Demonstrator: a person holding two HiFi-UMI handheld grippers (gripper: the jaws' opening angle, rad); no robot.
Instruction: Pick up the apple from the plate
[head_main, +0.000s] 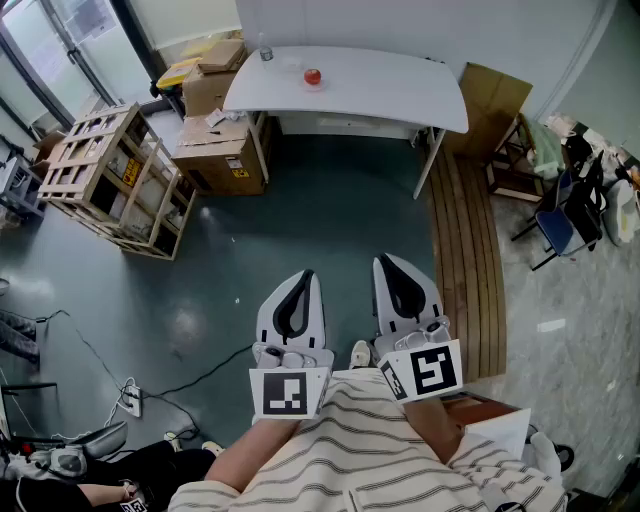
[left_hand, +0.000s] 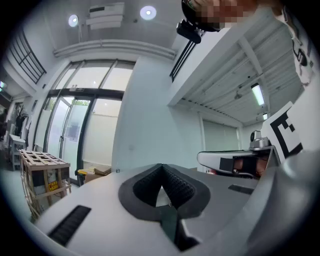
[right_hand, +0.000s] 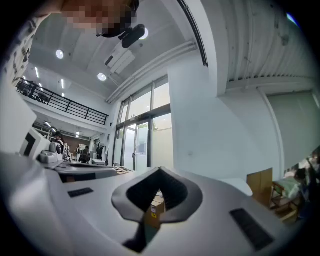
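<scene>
The left gripper (head_main: 305, 275) and right gripper (head_main: 385, 262) have smooth, matt white plastic shells and black ribbed pads (left_hand: 180, 186). The far table (head_main: 400, 95) has a smooth white top. The apple (head_main: 313, 76) is glossy. The left crate (head_main: 115, 180) is bare wood. The boxes (head_main: 222, 150) are cardboard. The floor (head_main: 330, 220) is slightly glossy.

Striped top (head_main: 350, 450); white left gripper (head_main: 304, 274) and right gripper (head_main: 386, 260).

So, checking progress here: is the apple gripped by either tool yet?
No, the apple lies on the far white table, with nothing touching it.
</scene>
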